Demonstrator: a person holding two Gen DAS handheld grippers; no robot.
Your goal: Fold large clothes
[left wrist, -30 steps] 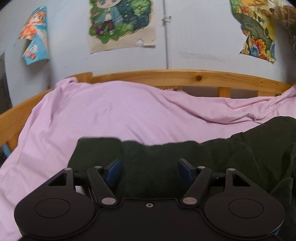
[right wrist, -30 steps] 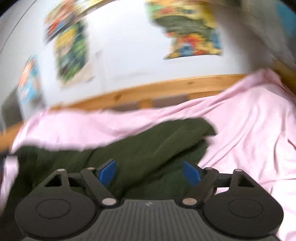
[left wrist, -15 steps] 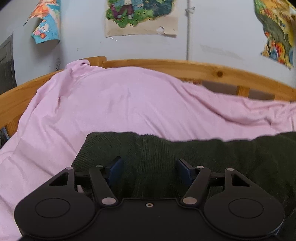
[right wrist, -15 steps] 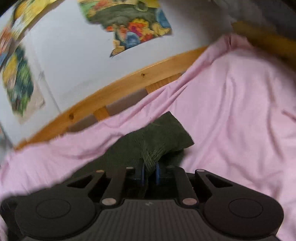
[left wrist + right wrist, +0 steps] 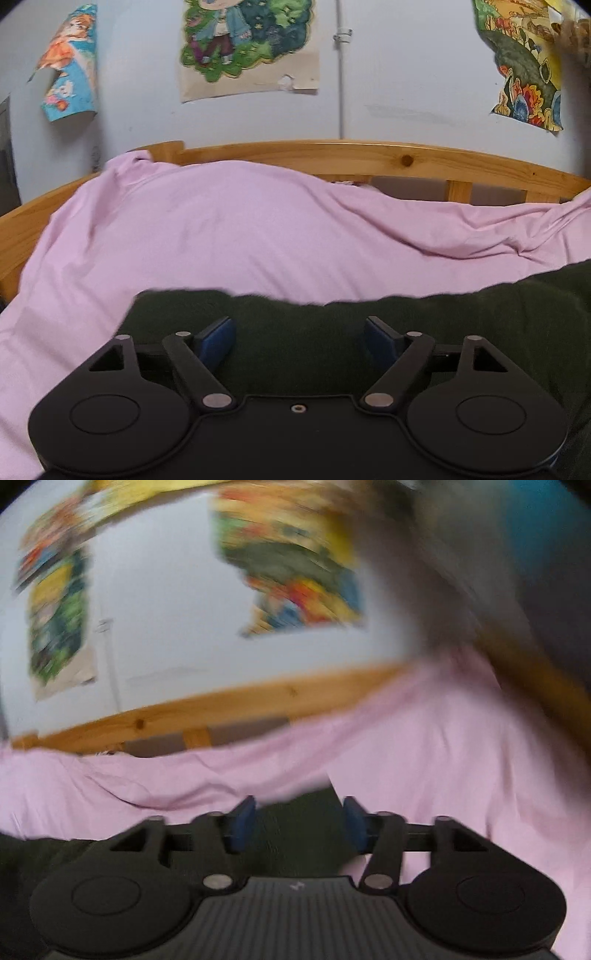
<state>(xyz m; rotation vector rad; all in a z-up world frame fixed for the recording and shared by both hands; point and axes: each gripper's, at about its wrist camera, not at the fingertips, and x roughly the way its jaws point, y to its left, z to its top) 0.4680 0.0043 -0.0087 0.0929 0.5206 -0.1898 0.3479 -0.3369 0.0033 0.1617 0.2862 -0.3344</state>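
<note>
I see the dark green garment [image 5: 406, 317] spread on the bed's pink sheet [image 5: 221, 236], its long axis running side to side, directly under both tools; my left gripper [image 5: 299, 334] hangs over its left end with its blue pads wide apart, nothing between them; my right gripper [image 5: 298, 821] sits parted over the right end (that view is smeared), fabric between the pads but unpinched. The cloth looks thick, knitted, matte and limp; the sheet thin and wrinkled; a wooden rail [image 5: 332, 155] behind.
</note>
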